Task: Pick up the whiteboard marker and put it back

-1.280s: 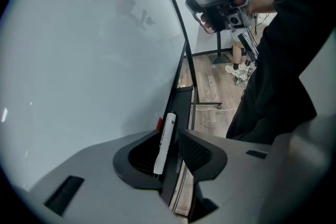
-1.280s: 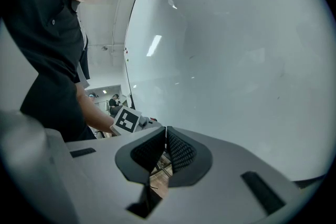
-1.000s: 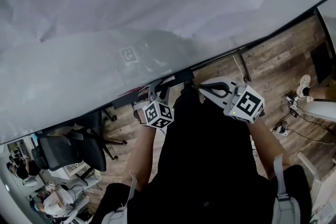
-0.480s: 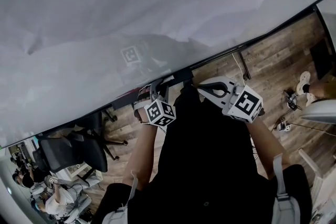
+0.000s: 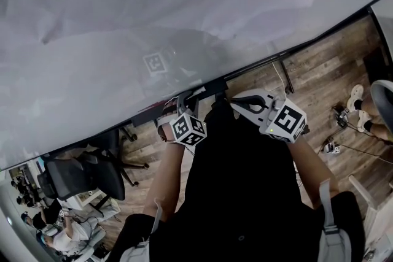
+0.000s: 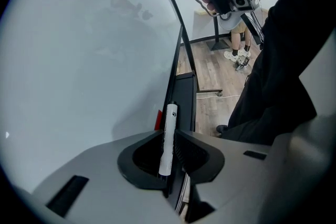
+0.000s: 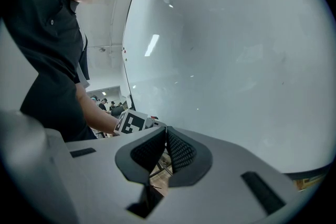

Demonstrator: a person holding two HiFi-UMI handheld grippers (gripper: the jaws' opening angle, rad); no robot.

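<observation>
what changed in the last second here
The left gripper has been closing its jaws on the whiteboard marker that stands between them, and the pads now look to be against it. Both hands stayed in place, and the right gripper stayed shut and empty.

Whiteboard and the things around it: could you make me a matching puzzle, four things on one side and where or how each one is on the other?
Things:
1. whiteboard marker
2. right gripper
3. office chair
4. black tray

Places or states:
A. jaws together, nothing between them
B. on the wooden floor
C. along the edge of the whiteboard
D. between the jaws of the left gripper

Pairs: 1-D, 2-A, 3-B, 4-C.
The left gripper's jaws have just been closing, with the whiteboard marker between them.
</observation>
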